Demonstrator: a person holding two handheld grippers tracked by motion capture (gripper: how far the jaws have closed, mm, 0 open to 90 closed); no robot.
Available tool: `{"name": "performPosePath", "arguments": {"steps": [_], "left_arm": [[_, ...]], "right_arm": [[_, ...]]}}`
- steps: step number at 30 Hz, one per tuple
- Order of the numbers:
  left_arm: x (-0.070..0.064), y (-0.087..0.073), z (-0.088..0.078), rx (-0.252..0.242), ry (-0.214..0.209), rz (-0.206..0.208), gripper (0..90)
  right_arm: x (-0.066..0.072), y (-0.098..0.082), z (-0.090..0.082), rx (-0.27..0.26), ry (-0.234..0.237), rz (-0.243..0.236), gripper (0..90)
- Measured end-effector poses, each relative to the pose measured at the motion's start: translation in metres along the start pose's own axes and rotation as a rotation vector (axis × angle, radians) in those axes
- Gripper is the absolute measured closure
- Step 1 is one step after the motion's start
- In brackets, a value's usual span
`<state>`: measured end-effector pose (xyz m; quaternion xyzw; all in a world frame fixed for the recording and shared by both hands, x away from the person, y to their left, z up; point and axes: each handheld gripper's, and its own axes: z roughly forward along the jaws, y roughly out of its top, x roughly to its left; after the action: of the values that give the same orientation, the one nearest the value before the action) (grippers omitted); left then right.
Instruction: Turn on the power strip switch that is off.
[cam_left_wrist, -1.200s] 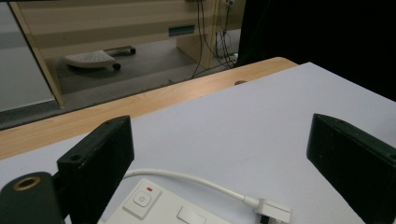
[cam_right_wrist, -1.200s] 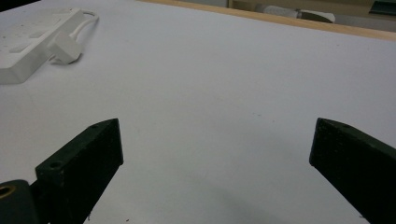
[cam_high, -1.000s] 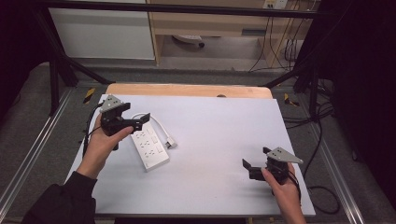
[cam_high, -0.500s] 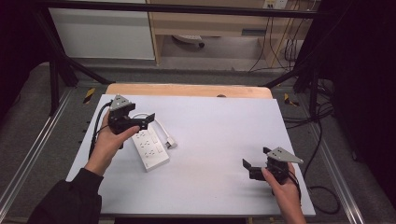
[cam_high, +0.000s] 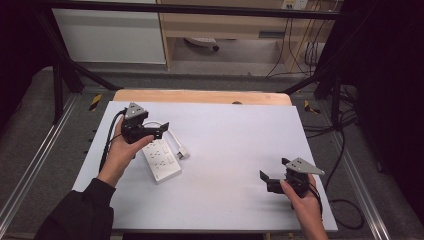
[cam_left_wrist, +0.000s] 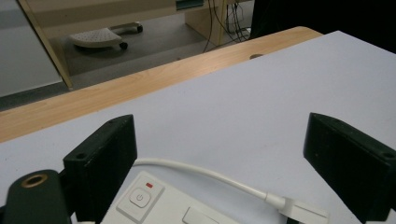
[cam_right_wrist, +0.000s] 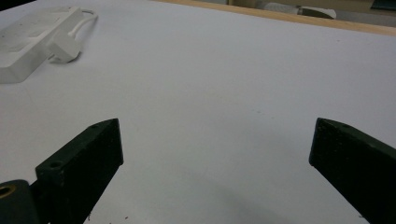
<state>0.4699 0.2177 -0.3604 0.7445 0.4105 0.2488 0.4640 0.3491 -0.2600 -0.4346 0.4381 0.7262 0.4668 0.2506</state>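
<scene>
A white power strip (cam_high: 161, 160) lies on the left half of the white table (cam_high: 240, 130). Its cord loops round to a plug (cam_high: 182, 152) lying beside it. My left gripper (cam_high: 161, 130) hovers open over the strip's far end. In the left gripper view the wide-apart jaws of the left gripper (cam_left_wrist: 219, 149) frame the strip's switch (cam_left_wrist: 139, 198), the cord (cam_left_wrist: 205, 175) and the plug (cam_left_wrist: 303, 212). My right gripper (cam_high: 272, 168) rests open near the front right, holding nothing. From the right gripper (cam_right_wrist: 219, 140) the power strip (cam_right_wrist: 32, 35) shows far off at the upper left.
A wooden strip (cam_high: 200, 96) runs along the table's far edge. Beyond it are a floor, a cabinet and hanging cables (cam_high: 300, 50). Metal frame rails (cam_high: 45, 150) run along both sides of the table.
My left gripper has shifted to the right, over the far end of the power strip. The right gripper has stayed where it was.
</scene>
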Motion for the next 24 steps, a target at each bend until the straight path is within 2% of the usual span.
{"name": "performPosePath", "arguments": {"steps": [6, 11, 17, 24], "left_arm": [[0.002, -0.005, 0.006, 0.020, 0.007, 0.004, 12.8], [0.001, -0.009, 0.011, 0.046, 0.000, 0.006, 14.5], [-0.002, -0.013, 0.016, 0.053, -0.012, 0.009, 16.4], [0.000, -0.015, 0.019, 0.068, 0.010, 0.012, 21.9]], "right_arm": [[0.000, 0.000, 0.000, 0.002, 0.001, 0.000, 3.4], [0.000, 0.000, 0.000, 0.001, -0.001, -0.001, 3.5], [0.000, 0.000, 0.000, 0.001, -0.001, 0.000, 3.4], [-0.001, 0.000, 0.000, 0.001, -0.001, -0.001, 3.4]]}}
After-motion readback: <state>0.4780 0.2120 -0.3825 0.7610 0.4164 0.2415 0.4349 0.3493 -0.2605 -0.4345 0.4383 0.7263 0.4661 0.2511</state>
